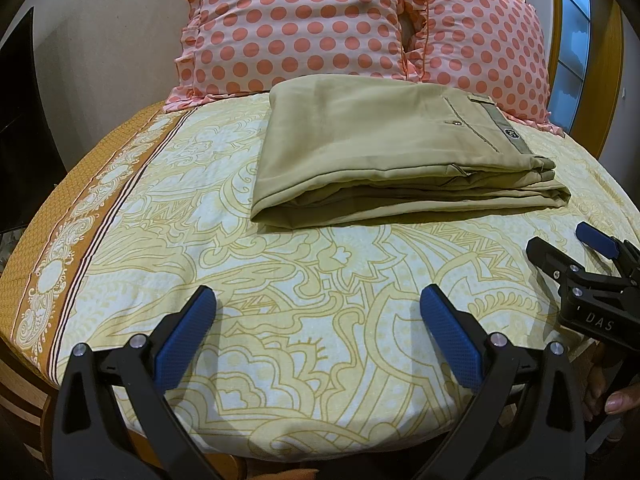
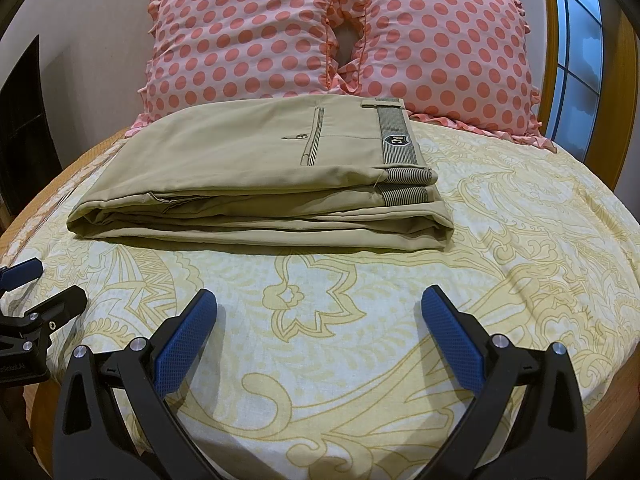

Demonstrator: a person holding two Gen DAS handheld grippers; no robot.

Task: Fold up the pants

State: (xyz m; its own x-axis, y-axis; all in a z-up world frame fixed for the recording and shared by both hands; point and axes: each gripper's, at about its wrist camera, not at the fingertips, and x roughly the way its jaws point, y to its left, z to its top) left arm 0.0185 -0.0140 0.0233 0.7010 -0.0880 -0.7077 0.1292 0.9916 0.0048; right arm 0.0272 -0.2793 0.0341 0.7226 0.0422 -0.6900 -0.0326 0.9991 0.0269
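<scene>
Khaki pants (image 1: 380, 148) lie folded into a flat stack on the bed, waistband and back pocket on top at the right; they also show in the right wrist view (image 2: 256, 176). My left gripper (image 1: 318, 300) is open and empty, hovering above the sheet nearer than the pants. My right gripper (image 2: 319, 300) is open and empty, also short of the pants. In the left wrist view the right gripper (image 1: 560, 240) shows at the right edge; in the right wrist view the left gripper (image 2: 52, 280) shows at the left edge.
The bed carries a yellow patterned sheet (image 1: 280, 280) with a brown border (image 1: 60, 240) at the left. Two pink polka-dot pillows (image 2: 240, 36) (image 2: 448, 48) stand behind the pants against a wooden headboard (image 2: 624, 80). A window (image 2: 576, 40) is at the right.
</scene>
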